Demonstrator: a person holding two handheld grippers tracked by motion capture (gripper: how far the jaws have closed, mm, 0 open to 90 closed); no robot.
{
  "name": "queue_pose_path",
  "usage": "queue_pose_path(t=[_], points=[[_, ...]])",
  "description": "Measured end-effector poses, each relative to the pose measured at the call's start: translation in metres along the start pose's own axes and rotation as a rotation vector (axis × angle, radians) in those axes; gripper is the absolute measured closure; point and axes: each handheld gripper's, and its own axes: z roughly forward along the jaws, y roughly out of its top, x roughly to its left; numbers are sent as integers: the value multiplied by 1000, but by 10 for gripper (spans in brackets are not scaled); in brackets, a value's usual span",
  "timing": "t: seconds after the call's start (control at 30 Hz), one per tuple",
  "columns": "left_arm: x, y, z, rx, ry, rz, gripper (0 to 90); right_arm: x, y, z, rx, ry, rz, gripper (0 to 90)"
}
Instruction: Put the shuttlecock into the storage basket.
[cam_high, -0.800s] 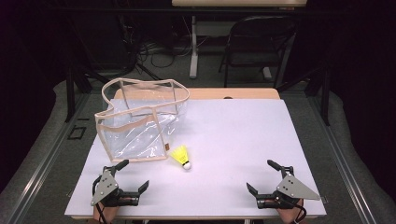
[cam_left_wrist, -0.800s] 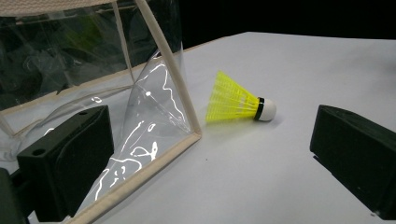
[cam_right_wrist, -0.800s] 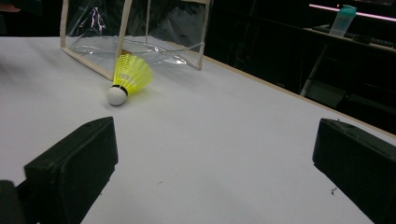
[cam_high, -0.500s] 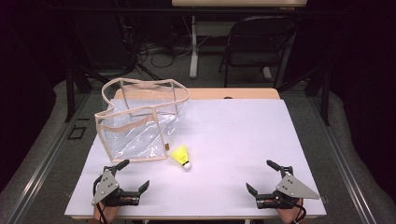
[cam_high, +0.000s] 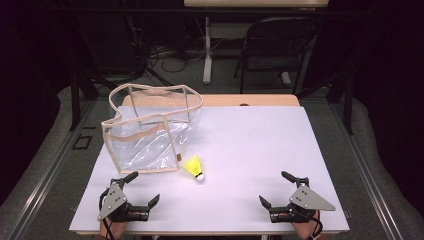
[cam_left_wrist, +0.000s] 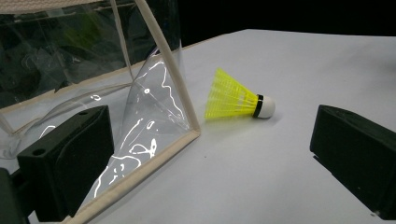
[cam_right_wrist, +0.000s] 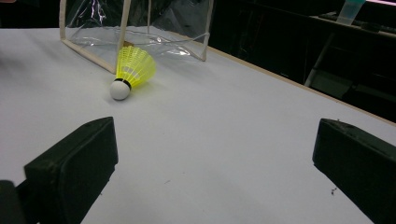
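A yellow shuttlecock (cam_high: 193, 166) is lying on its side on the white table (cam_high: 250, 150), its white cork tip pointing toward the person's edge and its skirt pointing back toward a clear plastic bag (cam_high: 150, 132). The bag, edged with beige trim, is standing open on the left half of the table, and the shuttlecock is sitting just beside its near right corner, not touching it as far as the high view tells.

The left gripper (cam_high: 141, 189) is resting near the front edge of the table on the left, with the person's hand holding it from below. Its jaws are standing wide apart with nothing between them. In the left gripper view the shuttlecock (cam_left_wrist: 238, 99) is showing ahead between the two black jaws, well clear of both, while the bag's trimmed corner (cam_left_wrist: 187, 121) is sitting close in front of the left jaw.

The right gripper (cam_high: 276, 189) is resting near the front edge on the right, well apart from the shuttlecock. Its jaws are likewise spread wide and holding nothing. In the right gripper view the shuttlecock (cam_right_wrist: 130, 70) is lying farther off to the left, with the bag (cam_right_wrist: 140, 28) behind it
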Motion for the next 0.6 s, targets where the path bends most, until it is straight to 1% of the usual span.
queue_pose_path(t=[0.33, 0.4, 0.6], points=[[-1, 0, 2, 6, -2, 7, 0, 6, 3, 11, 34, 23, 4, 0], [0, 0, 2, 6, -3, 6, 0, 9, 5, 16, 50, 33, -3, 0], [0, 0, 2, 7, -4, 8, 0, 12, 9, 26, 70, 38, 7, 0]])
